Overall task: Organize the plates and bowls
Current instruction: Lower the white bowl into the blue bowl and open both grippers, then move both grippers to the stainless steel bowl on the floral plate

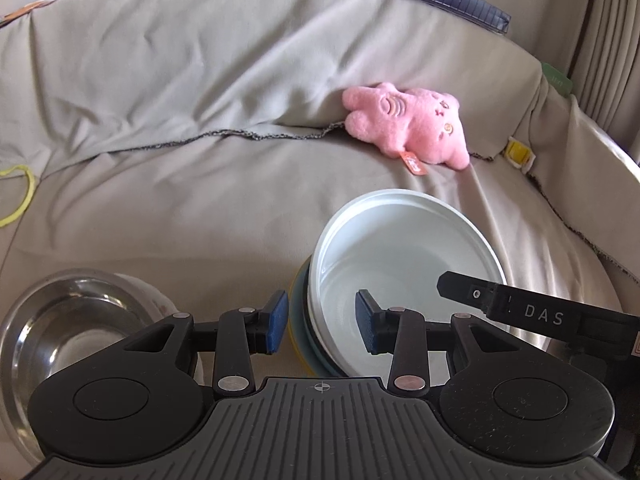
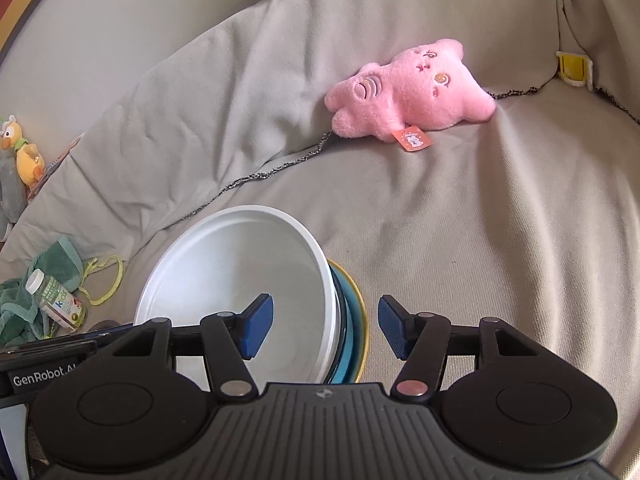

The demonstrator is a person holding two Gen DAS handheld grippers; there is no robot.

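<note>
A white bowl sits on top of a stack of blue and yellow-rimmed plates on a beige covered sofa. My left gripper is open, its fingers straddling the left edge of the stack. A steel bowl lies to its left. In the right wrist view the white bowl sits on the plates. My right gripper is open and straddles the right edge of the stack. The right gripper's finger shows over the bowl in the left wrist view.
A pink plush toy lies at the sofa back, also in the right wrist view. A vitamin bottle on a green cloth and a yellow loop lie left. A yellow clip sits far right.
</note>
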